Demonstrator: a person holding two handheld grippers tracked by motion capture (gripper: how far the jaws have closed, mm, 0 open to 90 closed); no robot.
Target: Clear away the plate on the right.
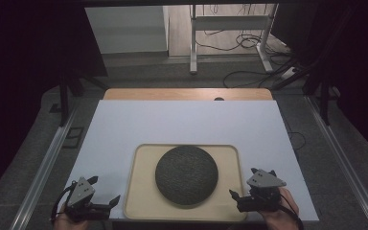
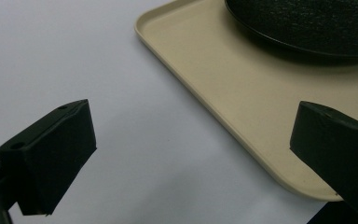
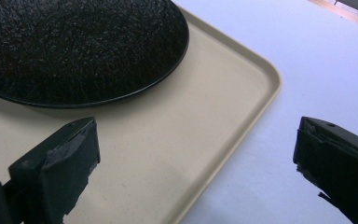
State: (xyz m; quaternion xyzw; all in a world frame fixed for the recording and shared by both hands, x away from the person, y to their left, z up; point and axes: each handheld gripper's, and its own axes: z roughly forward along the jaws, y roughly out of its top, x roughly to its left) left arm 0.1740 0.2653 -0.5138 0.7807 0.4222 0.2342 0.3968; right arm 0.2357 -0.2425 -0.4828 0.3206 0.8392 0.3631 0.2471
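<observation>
Your tray (image 1: 141,201) sits low in the centre of the frame with a dark plate (image 1: 187,175) loose on it. It looks stiff, and the plate may slide, so take both short rims and keep it level. Your left gripper (image 1: 106,190) and right gripper (image 1: 243,183) flank it, jaws spread, holding nothing.

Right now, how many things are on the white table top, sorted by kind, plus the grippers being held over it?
Beige tray: 1
Black round plate, lying on the tray: 1
Handheld grippers, both with open jaws and holding nothing: 2, the left gripper and the right gripper
Total: 4
</observation>
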